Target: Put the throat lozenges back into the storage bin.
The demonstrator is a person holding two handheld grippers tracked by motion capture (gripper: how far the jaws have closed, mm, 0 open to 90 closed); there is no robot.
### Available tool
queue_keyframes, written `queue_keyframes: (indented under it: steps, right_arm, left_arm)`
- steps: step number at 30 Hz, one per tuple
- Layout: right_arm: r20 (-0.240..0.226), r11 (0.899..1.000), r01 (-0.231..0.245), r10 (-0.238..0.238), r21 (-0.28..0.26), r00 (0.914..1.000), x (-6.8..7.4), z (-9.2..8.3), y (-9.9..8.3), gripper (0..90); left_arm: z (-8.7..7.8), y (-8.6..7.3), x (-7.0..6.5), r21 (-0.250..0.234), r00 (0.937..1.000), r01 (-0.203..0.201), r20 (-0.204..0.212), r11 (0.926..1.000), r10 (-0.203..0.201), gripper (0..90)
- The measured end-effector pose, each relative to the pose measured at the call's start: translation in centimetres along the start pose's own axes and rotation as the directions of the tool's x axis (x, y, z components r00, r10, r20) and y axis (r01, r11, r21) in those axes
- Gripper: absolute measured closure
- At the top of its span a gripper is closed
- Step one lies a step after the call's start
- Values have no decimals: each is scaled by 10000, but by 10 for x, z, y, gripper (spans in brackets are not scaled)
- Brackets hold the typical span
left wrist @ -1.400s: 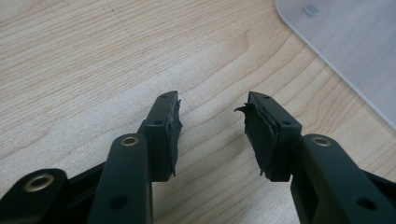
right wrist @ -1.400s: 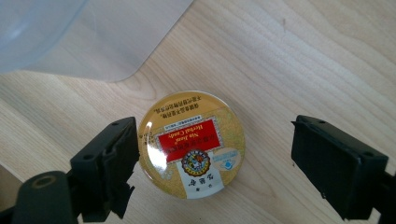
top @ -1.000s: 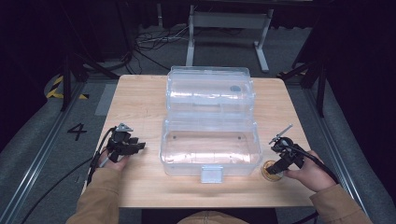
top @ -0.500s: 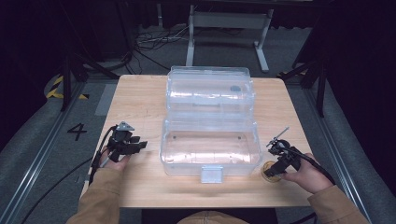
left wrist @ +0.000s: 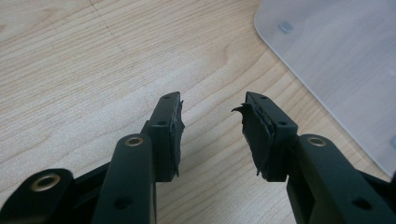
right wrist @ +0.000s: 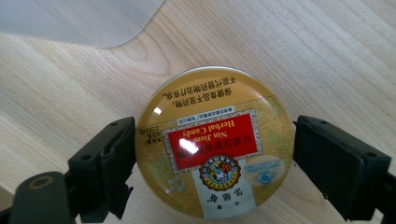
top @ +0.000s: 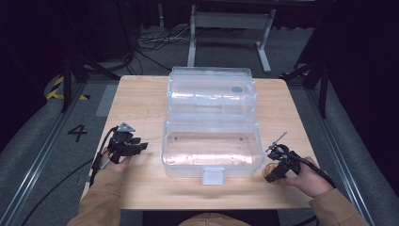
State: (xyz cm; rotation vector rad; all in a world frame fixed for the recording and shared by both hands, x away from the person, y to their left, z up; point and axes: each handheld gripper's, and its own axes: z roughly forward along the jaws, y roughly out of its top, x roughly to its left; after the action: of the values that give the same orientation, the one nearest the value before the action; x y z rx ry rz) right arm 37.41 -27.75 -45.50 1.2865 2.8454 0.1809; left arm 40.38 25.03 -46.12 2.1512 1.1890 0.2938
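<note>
**Entry: round candy tin between the right jaws, open clear case alongside**

Item 1. Candy tin (right wrist: 215,144): round, gold lid with a red label panel, lying flat on the wooden surface (top: 141,101). It sat squarely between the two jaws of the right gripper (right wrist: 214,158), one jaw at each side of its rim. The near-side pad appeared to meet the rim; whether the far pad pressed on it could not be told, so the grip stays undecided. In the high view the tin (top: 270,170) lay just under that gripper (top: 274,175).

Item 2. Clear plastic case (top: 211,148): lid thrown back, standing beyond and to one side of the right jaws, near but apart from the tin.

Item 3. Left gripper (left wrist: 212,128): jaws released, spread wide with bare wood between them; a corner of the case (left wrist: 336,60) lay ahead and to one side.
</note>
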Motion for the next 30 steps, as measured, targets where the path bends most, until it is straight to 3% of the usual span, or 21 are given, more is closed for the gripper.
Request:
queue_keyframes:
  steps: [8, 18, 23, 30]
  right_arm:
    - [227, 9999, 82, -84, 88, 9997, 2, 4, 0, 163]
    - [150, 9998, 43, -46, 176, 9999, 2, 2, 1, 201]
    - [70, 9999, 42, -43, 168, 10000, 2, -6, 3, 202]
    - [-374, 9990, -361, 371, 278, 9986, -3, -26, 6, 202]
  left_arm:
    - [0, -1, 0, 19, 9999, 106, -18, 9999, -106, 580]
    - [-2, -2, 0, 9, 9997, 231, -1, 9997, -231, 587]
    - [-2, -2, 1, 28, 9997, 263, -26, 9997, -263, 587]
    - [-3, -2, 3, 49, 9998, 167, -48, 9998, -167, 591]
